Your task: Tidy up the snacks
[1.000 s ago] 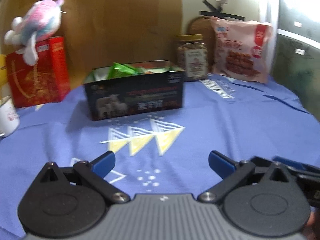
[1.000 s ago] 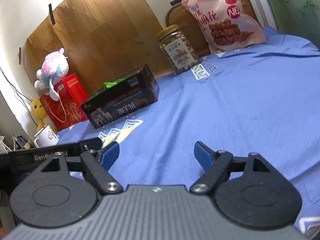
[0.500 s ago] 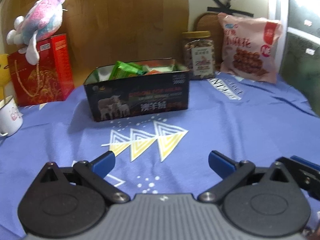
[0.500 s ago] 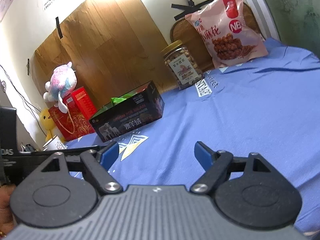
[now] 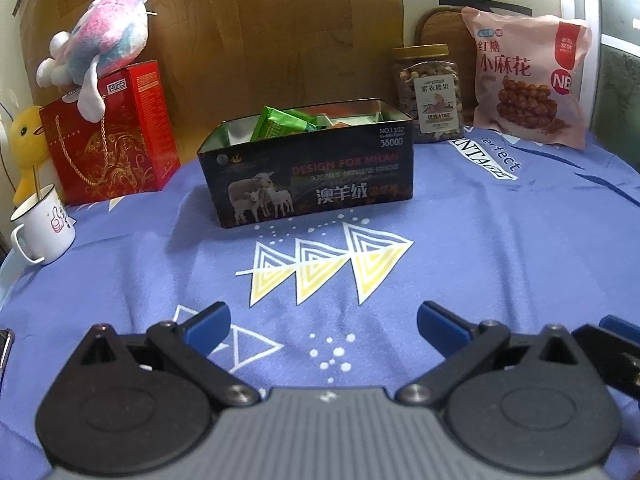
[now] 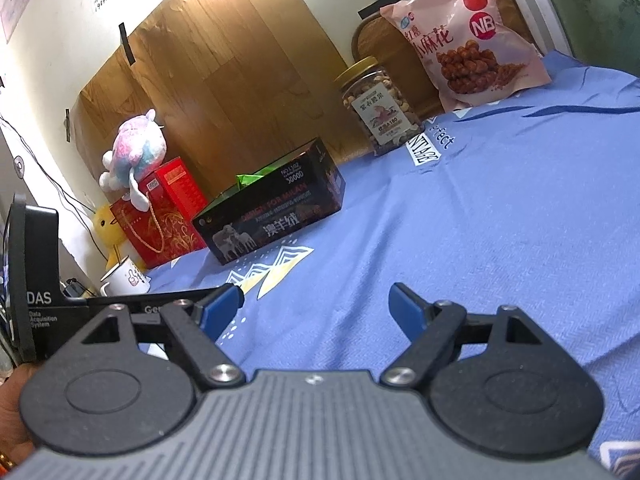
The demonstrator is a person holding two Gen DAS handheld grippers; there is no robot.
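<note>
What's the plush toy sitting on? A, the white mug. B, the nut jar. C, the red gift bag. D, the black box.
C: the plush toy lies on top of the red gift bag, left of the black box, far from the nut jar.

Before you, the black box [image 5: 308, 176] reads "DESIGN FOR MILAN", "澳羊绒" and "NO.L102", while the pink snack bag [image 5: 524, 80] carries "红糖 小麻花" and a round red "NB" mark. The nut jar [image 5: 430, 96] wears a label reading "紫衣腰果", and the blue cloth [image 5: 500, 240] shows "perfect" in white. To your left in the right wrist view, the black device [image 6: 34, 292] is marked "DAS" and "Data Acquisition System".
</note>
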